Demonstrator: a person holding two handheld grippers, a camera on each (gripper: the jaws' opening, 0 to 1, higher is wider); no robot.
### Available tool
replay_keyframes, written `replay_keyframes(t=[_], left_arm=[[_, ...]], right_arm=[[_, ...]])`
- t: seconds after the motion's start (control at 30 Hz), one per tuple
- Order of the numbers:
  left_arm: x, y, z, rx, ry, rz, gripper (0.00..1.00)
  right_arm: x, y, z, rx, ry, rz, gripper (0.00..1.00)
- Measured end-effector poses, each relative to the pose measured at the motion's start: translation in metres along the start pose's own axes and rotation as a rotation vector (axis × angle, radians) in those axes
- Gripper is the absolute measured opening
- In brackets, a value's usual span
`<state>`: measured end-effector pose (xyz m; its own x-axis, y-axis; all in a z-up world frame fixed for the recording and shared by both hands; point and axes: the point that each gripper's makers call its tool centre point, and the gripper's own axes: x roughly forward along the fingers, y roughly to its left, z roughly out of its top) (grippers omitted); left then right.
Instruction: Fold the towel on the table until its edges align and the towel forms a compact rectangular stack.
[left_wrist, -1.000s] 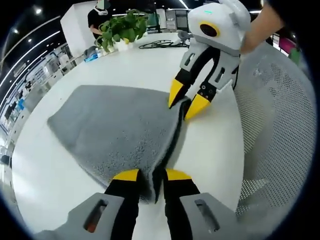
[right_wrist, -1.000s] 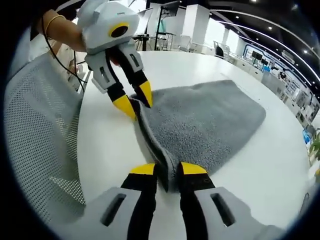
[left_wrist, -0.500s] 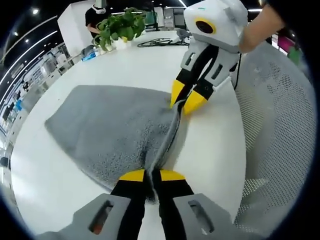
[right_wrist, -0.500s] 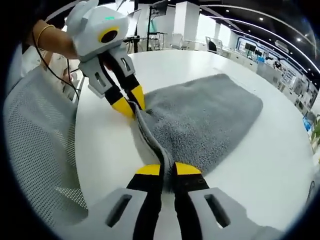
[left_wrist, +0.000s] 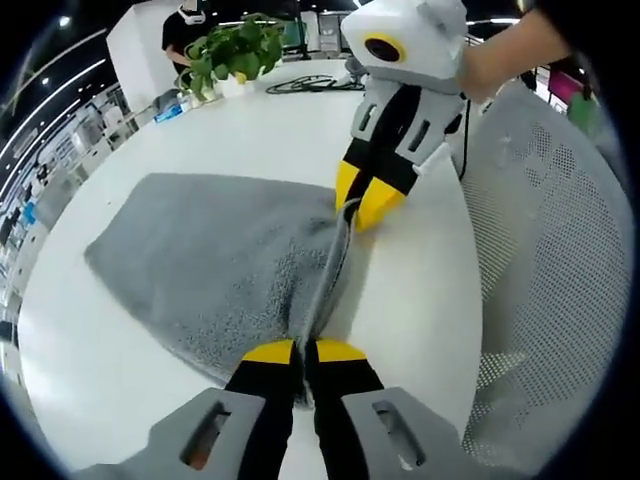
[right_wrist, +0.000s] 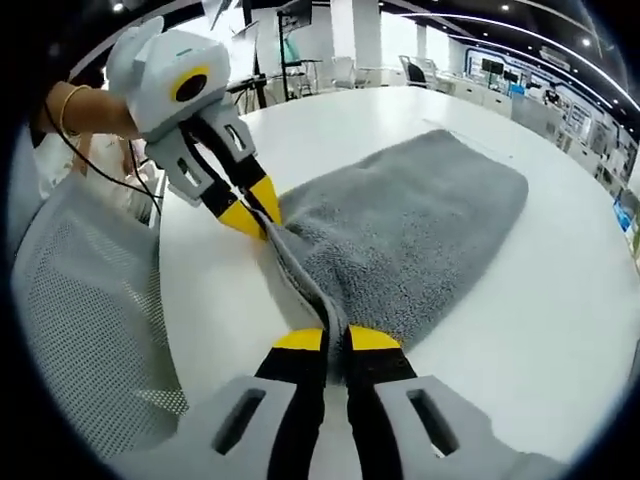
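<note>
Grey towel (left_wrist: 210, 260) lies flat on the white tabletop (left_wrist: 410, 300), spreading ahead of both grippers, with its near edge pinched up into a ridge. Left gripper (left_wrist: 303, 352) is clamped on one end of that edge, right gripper (right_wrist: 335, 340) on the other, probably so it lifts evenly for a fold. Both sit low, angled toward each other.

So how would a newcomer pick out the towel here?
Start at the white round table. On it lies the grey towel, fuzzy, its near edge lifted between the left gripper and right gripper. Nothing else on the table is grey cloth.
</note>
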<state>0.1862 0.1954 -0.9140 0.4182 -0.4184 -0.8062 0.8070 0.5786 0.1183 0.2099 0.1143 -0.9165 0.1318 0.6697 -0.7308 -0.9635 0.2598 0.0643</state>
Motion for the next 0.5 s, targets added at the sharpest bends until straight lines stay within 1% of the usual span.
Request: replay_keyframes(t=[0.07,0.2,0.37,0.5], left_arm=[[-0.003,-0.003,0.0,0.03,0.001,-0.012,0.05],[-0.01,-0.006,0.002,0.049,0.002,-0.011,0.05],[-0.021,-0.012,0.007,0.065,-0.002,-0.016,0.05],[-0.03,-0.016,0.011,0.057,-0.012,-0.02,0.05]], right_arm=[[-0.003,0.003,0.001,0.007,0.006,0.021,0.04],[-0.009,0.008,0.004,0.022,0.0,0.041,0.04],[-0.02,0.016,0.008,0.047,-0.012,0.059,0.04],[-0.03,0.023,0.011,0.037,-0.02,0.062,0.04]])
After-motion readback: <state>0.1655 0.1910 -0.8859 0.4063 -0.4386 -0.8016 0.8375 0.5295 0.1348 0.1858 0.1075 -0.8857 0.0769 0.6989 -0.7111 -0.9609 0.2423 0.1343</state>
